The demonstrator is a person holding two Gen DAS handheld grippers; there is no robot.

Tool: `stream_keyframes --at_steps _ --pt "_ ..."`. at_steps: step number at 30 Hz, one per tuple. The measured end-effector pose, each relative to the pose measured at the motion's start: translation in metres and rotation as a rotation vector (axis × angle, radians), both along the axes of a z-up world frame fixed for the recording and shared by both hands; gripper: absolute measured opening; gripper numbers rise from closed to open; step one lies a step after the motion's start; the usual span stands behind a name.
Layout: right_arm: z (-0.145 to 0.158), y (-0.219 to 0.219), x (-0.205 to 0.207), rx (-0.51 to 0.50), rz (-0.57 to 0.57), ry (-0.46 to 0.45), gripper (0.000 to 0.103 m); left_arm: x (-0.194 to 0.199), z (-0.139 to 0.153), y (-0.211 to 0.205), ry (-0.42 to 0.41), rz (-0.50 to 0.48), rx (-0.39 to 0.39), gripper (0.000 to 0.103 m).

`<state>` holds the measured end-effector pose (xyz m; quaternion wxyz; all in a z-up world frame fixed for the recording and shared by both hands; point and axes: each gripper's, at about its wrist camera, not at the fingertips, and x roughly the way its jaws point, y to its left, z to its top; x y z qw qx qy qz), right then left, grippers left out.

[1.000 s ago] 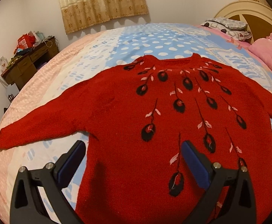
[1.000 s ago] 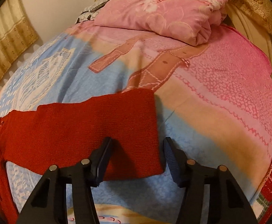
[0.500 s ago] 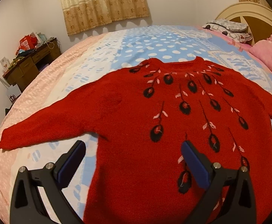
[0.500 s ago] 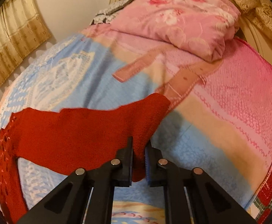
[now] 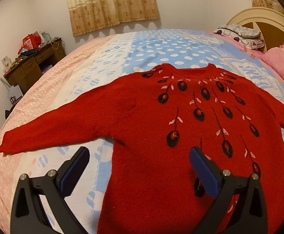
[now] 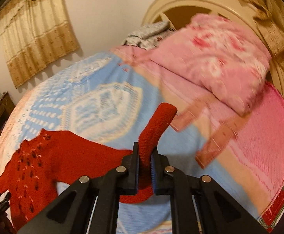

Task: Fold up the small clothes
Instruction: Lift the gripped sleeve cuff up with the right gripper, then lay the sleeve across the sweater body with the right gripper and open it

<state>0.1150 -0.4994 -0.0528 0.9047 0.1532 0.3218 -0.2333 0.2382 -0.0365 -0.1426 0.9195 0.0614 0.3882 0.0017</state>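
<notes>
Sweater (image 5: 161, 136), red with dark teardrop motifs, spread face up across bed (image 5: 106, 62), collar toward the curtained wall, left sleeve (image 5: 50, 132) stretched flat toward the pink edge of the cover. Body lying as flat as a second ago; only slightly farther down the left wrist view than before.

Right sleeve (image 6: 155, 130) now off the bed: cuff end bunched and standing up between the jaws, sagging in a loop beneath them, the rest trailing back to the sweater body at lower left of the right wrist view. A second ago flat on the blue cover, jaws apart astride its end; half a second ago already pinched but low. Since then lifted clear and rolled, with pink quilt (image 6: 216, 58) and headboard (image 6: 181, 2) blurred by the swing.

Meaning for the task, as a judgement: first fold under way, sleeve ready to be carried inward over the chest.

Right gripper (image 6: 144, 167) clamped tight on the sleeve end, pads pressed into the knit.

Left gripper (image 5: 140, 167) hovering over the hem side, jaws wide apart, holding nothing, one finger above bare cover, the other above the red body; barely moved across the earlier frames.
</notes>
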Motion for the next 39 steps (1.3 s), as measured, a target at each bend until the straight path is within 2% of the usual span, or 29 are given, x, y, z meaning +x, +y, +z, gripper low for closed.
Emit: stream_keyframes --at_steps 12,20,25,31,35,39 --pt "0.07 0.081 0.054 -0.112 0.164 -0.071 0.008 -0.001 -0.001 0.018 0.001 0.017 -0.031 0.103" --pt "0.095 0.136 0.086 -0.173 0.269 -0.081 0.008 0.001 -0.003 0.03 0.007 0.022 -0.07 0.103" --pt "0.106 0.186 0.111 -0.233 0.362 -0.082 0.008 0.003 -0.005 0.039 0.013 0.029 -0.089 0.103" --pt "0.1 0.249 0.144 -0.269 0.482 -0.059 0.008 0.004 -0.007 0.05 0.015 0.035 -0.11 0.103" --pt "0.075 0.296 0.171 -0.267 0.565 -0.02 0.008 0.007 -0.008 0.056 0.017 0.042 -0.117 0.103" --pt "0.037 0.349 0.198 -0.249 0.656 0.026 0.008 0.008 -0.011 0.064 0.024 0.058 -0.118 0.103"
